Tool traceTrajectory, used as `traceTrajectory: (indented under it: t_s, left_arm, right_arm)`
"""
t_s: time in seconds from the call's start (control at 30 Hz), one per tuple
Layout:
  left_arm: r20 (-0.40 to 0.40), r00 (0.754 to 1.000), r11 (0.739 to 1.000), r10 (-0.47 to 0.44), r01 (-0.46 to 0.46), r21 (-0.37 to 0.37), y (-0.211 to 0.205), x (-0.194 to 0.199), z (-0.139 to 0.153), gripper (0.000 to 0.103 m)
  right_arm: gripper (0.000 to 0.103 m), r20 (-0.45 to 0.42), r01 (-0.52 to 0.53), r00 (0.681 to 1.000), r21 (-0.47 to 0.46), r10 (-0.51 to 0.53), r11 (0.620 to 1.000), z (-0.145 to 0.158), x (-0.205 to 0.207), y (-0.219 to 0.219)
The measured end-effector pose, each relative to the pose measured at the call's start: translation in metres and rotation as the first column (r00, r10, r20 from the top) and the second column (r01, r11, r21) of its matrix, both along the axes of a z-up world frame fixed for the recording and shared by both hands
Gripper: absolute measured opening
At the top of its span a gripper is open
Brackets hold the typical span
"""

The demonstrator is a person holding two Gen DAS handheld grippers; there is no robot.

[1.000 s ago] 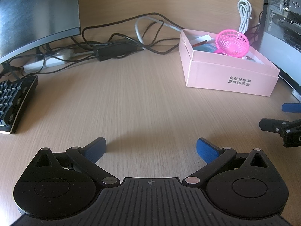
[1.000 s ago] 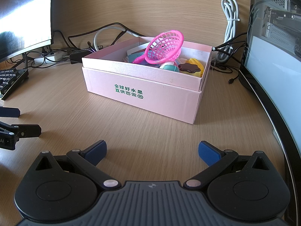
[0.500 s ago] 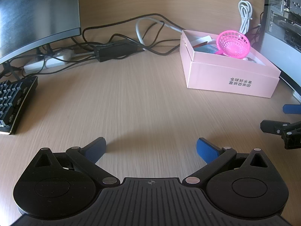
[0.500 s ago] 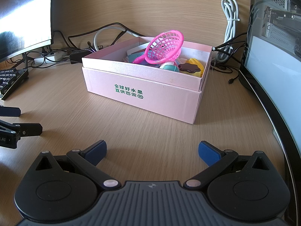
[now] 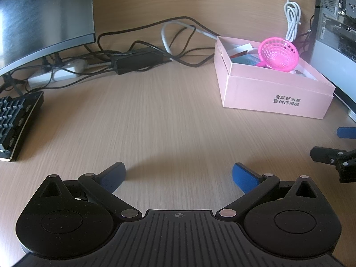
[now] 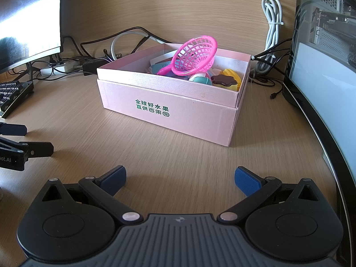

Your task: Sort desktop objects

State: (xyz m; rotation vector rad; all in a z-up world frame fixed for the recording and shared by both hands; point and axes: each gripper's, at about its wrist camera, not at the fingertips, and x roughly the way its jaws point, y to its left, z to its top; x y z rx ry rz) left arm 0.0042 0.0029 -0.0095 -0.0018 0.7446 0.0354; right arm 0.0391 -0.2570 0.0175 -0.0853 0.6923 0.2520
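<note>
A pink cardboard box (image 6: pixel 169 109) with green lettering stands on the wooden desk ahead of my right gripper (image 6: pixel 179 178), which is open and holds nothing. Inside the box lie a pink mesh toy basket (image 6: pixel 195 56), a pastel ball (image 6: pixel 201 80), a brown flower-shaped piece (image 6: pixel 223 80) and a yellow toy (image 6: pixel 232 75). My left gripper (image 5: pixel 179 174) is open too, over bare desk, with the box (image 5: pixel 273 91) and the basket (image 5: pixel 278 54) off to its upper right. Each gripper shows at the other view's edge: the right one (image 5: pixel 340 149), the left one (image 6: pixel 20 140).
A curved monitor (image 5: pixel 42 13) and a black keyboard (image 5: pixel 15 120) sit at the left. Tangled cables and a black power brick (image 5: pixel 133 61) run along the back wall. Another monitor (image 6: pixel 322 93) and a computer case stand at the right, beside a coiled white cable (image 6: pixel 272 20).
Both grippers have hardly moved. In the left wrist view the box has shifted very slightly to the right and down.
</note>
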Motion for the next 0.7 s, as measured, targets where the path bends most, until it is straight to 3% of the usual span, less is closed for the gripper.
traceTrajectory:
  t_s: [0.7]
  left_arm:
    - [0.004,1.000,1.000,-0.003,0.003,-0.011,0.0021,-0.0011,-0.0005,0.103]
  right_arm:
    - [0.103,-0.001,0.000,1.000,0.000,0.000,1.000,0.0005,-0.0001,0.0001]
